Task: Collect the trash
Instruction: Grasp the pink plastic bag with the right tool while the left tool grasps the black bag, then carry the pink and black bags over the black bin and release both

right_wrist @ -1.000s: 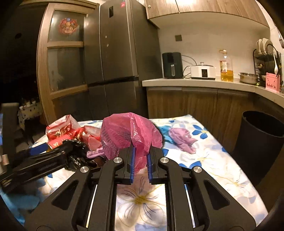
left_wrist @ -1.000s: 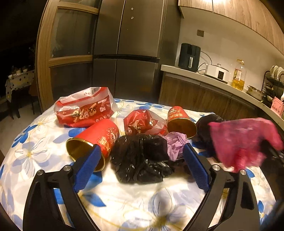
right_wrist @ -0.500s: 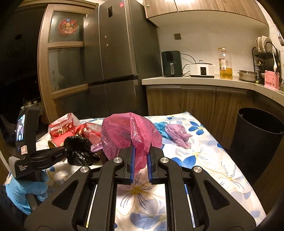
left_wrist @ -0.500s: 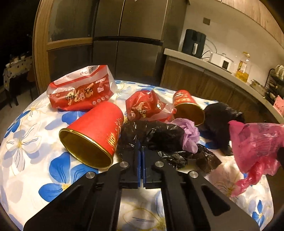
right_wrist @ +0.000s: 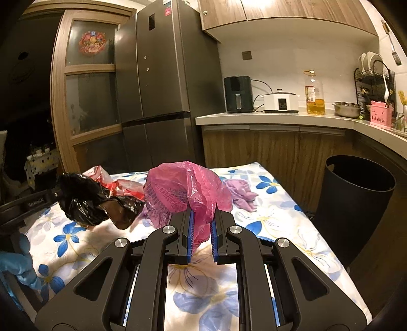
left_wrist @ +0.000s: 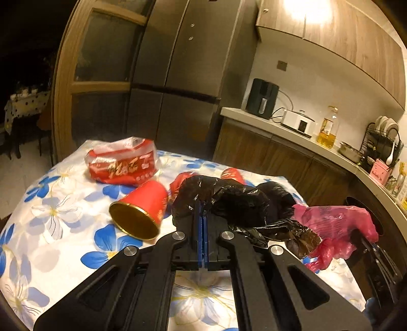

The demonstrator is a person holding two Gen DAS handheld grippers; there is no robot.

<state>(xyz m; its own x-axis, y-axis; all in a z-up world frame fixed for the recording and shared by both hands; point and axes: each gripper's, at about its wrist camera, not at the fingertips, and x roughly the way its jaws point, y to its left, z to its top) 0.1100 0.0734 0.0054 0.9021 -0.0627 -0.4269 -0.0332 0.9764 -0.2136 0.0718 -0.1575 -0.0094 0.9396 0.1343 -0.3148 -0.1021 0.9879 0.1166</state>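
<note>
Jaws of left gripper (left_wrist: 202, 216) clamp black bag (left_wrist: 229, 201) — hiding cups behind; right gripper (right_wrist: 201, 224) pinches pink bag (right_wrist: 183, 191).

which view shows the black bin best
The right wrist view: the black bin stands in full beside the table, its open rim and side both visible. In the left wrist view only a dark sliver of it shows behind the pink bag.

We record a home kitchen. Evidence: a tall steel fridge (right_wrist: 165, 76) at far centre, wood wall cabinets (right_wrist: 279, 12) above a pale worktop (right_wrist: 274, 118) carrying an air fryer (right_wrist: 238, 94), a rice cooker (right_wrist: 280, 100), an oil bottle (right_wrist: 315, 93) and a dish rack (right_wrist: 374, 76). Near us, a table (right_wrist: 279, 216) under a floral cloth; a black bin (right_wrist: 356, 201) to its right.
</note>
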